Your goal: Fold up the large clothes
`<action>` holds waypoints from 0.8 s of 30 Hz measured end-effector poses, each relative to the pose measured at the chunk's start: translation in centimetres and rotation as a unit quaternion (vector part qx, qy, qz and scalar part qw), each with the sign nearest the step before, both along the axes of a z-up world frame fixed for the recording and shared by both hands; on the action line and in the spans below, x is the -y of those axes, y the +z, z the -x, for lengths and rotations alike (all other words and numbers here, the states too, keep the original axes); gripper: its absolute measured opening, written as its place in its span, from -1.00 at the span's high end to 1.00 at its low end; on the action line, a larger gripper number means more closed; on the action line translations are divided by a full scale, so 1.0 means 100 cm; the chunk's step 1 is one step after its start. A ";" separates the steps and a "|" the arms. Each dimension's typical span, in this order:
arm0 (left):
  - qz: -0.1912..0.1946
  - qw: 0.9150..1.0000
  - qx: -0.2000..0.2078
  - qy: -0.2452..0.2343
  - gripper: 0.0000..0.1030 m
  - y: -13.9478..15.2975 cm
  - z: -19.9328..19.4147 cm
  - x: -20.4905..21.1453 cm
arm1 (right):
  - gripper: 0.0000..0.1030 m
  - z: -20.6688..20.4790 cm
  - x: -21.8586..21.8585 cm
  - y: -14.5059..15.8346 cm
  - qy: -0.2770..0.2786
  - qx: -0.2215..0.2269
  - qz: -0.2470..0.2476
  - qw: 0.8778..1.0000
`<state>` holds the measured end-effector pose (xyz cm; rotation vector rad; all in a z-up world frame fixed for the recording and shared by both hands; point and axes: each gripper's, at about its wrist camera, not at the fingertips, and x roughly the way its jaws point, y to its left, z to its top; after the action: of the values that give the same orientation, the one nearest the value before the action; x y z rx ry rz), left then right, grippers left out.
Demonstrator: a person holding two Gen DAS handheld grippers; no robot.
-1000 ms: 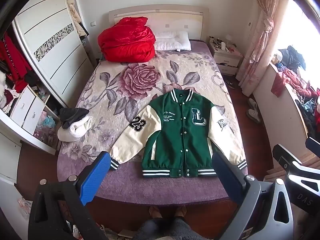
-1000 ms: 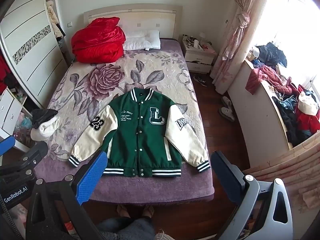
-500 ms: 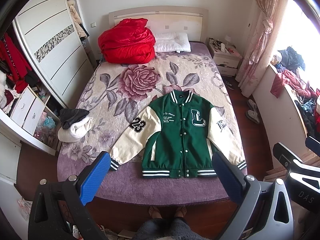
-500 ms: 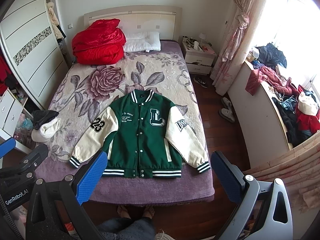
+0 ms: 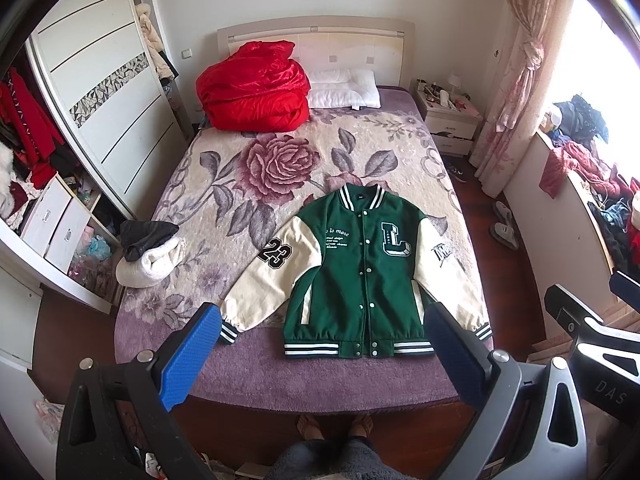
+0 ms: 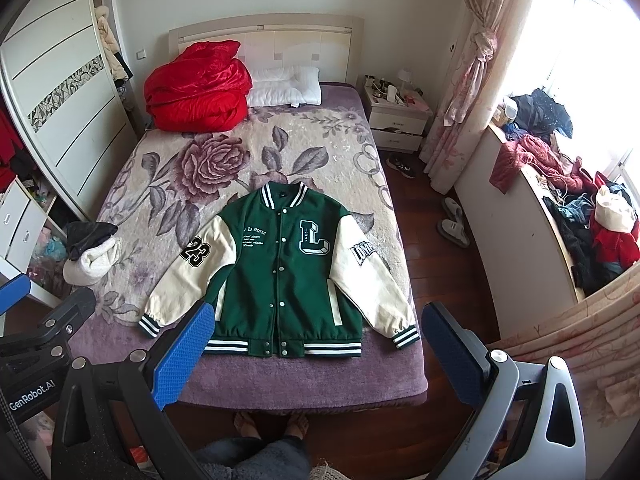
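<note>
A green varsity jacket (image 5: 360, 276) (image 6: 280, 268) with cream sleeves lies flat and buttoned, front up, near the foot of the bed (image 5: 248, 356) (image 6: 224, 376). Its sleeves spread out to both sides, and its striped hem points toward me. My left gripper (image 5: 320, 332) hangs open high above the foot of the bed, with nothing between its blue pads. My right gripper (image 6: 316, 328) is likewise open and empty, held to the right of the left one. Neither touches the jacket.
A red duvet (image 5: 256, 88) and white pillow (image 5: 344, 88) sit at the headboard. A white and black clothes bundle (image 5: 148, 256) lies at the bed's left edge. A wardrobe (image 5: 100, 100) stands left, a nightstand (image 5: 448, 120) and cluttered ledge (image 6: 560, 200) right. A person's feet (image 5: 336, 426) stand at the bed's foot.
Both views have shifted very slightly, with the jacket sitting a little lower in frame. The jacket has not moved and both grippers stay open.
</note>
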<state>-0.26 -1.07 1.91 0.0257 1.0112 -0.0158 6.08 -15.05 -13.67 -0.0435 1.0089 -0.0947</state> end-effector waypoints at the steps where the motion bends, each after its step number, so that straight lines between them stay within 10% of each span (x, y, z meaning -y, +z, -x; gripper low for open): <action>1: 0.001 1.000 0.001 0.001 -1.00 0.001 0.000 0.001 | -1.00 0.000 0.000 0.000 0.000 0.000 0.001 1.000; 24: 0.002 1.000 0.004 0.001 -1.00 0.004 -0.003 0.004 | -1.00 0.000 0.002 0.009 0.000 0.004 -0.001 1.000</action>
<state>0.00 -1.47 2.33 0.0202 1.0031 -0.0160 6.09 -15.25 -12.75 -0.0405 1.0018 -0.0944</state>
